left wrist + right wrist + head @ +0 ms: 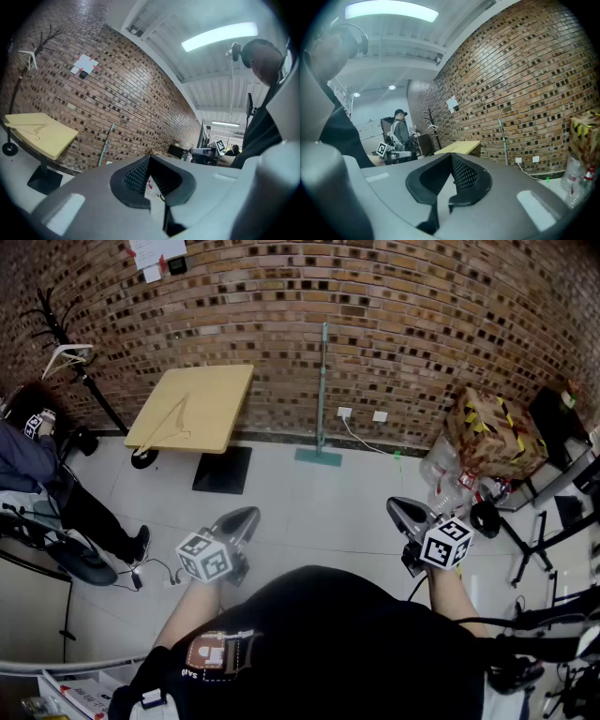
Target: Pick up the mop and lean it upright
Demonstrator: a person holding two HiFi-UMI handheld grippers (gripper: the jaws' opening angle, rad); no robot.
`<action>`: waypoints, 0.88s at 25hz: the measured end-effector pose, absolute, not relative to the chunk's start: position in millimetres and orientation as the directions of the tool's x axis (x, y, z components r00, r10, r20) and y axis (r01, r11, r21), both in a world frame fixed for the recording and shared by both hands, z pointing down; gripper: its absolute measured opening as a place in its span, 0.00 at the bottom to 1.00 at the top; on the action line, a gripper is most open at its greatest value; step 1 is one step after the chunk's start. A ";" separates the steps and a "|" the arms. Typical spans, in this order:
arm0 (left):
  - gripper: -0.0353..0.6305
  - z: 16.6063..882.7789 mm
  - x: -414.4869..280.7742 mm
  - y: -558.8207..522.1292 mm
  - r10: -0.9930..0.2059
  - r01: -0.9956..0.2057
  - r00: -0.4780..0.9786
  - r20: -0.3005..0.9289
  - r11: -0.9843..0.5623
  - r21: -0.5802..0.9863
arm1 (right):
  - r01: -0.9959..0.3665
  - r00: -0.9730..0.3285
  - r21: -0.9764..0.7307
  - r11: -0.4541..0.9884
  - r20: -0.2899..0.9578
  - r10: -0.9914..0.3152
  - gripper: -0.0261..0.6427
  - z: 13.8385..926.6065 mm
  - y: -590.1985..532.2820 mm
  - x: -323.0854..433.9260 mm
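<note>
Presently both grippers are held out in front of the person's torso, side by side and well apart, pointing forward and only slightly below level. The left gripper (246, 516) has its jaws together with nothing between them; its own view shows the dark ribbed pads meeting. The right gripper (397, 508) is likewise closed and empty. Each marker cube faces upward toward the head camera, and a bare forearm (452, 589) runs back from the right gripper to the dark shirt.

Ahead of the grippers, pale floor tiles (309, 502) lie between them and the brick wall (422, 324). Ahead and to the left of the left gripper stands a square wooden table (211, 390) on a black base plate, with a wooden hanger (174, 422) lying on its top. Further left are a black coat stand (66, 348) and a seated person (33, 460). Ahead and to the right of the right gripper sit a cardboard box (492, 432) wrapped in yellow-and-black tape and, just beside it, a cluster of clear plastic bottles (448, 479). Two white wall sockets (345, 412) are set low in the wall, and a white cable runs down from one to the floor.

The mop (322, 381) is well ahead of both grippers, roughly midway between their lines of aim. It stands upright, its handle leaning against the brick wall and its head on the floor at the wall's foot. The handle is thin and pale teal; the head is flat, rectangular and teal. Neither gripper touches it.
</note>
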State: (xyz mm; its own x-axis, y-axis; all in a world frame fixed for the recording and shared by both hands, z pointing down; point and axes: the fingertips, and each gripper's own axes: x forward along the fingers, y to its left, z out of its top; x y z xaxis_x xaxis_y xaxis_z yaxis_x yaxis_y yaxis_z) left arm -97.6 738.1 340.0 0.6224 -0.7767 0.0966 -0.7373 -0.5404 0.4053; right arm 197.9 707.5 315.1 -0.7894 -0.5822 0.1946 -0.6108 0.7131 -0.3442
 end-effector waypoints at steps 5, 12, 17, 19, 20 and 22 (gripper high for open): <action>0.05 346.2 -71.5 728.0 -0.765 -0.727 0.636 0.105 -0.547 0.415 | -0.620 -0.782 -0.355 0.700 0.200 -0.591 0.06 323.0 694.6 221.9; 0.05 352.9 -81.5 699.8 -0.759 -0.715 0.643 0.099 -0.549 0.433 | -0.628 -0.776 -0.363 0.688 0.222 -0.591 0.06 332.6 674.5 210.4; 0.05 356.8 -109.8 653.1 -0.725 -0.672 0.686 0.063 -0.597 0.439 | -0.666 -0.744 -0.324 0.672 0.226 -0.629 0.06 323.2 640.6 177.2; 0.05 355.9 -126.7 631.1 -0.709 -0.654 0.704 0.052 -0.618 0.436 | -0.684 -0.728 -0.310 0.660 0.224 -0.648 0.06 317.4 624.5 158.1; 0.05 354.3 -136.8 621.3 -0.700 -0.647 0.713 0.050 -0.628 0.431 | -0.689 -0.723 -0.304 0.658 0.222 -0.654 0.06 314.8 617.3 146.3; 0.05 348.9 -157.6 601.4 -0.680 -0.635 0.731 0.049 -0.654 0.411 | -0.699 -0.713 -0.292 0.653 0.215 -0.667 0.06 308.7 600.7 123.0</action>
State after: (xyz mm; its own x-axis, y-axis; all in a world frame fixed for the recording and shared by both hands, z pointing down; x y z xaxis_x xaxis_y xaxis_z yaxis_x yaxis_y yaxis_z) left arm -157.6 601.4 348.9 0.7315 -0.6801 0.0490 -0.6354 -0.6538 0.4108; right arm 123.0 600.7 308.7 -0.7133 -0.6670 0.2155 -0.6988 0.6529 -0.2924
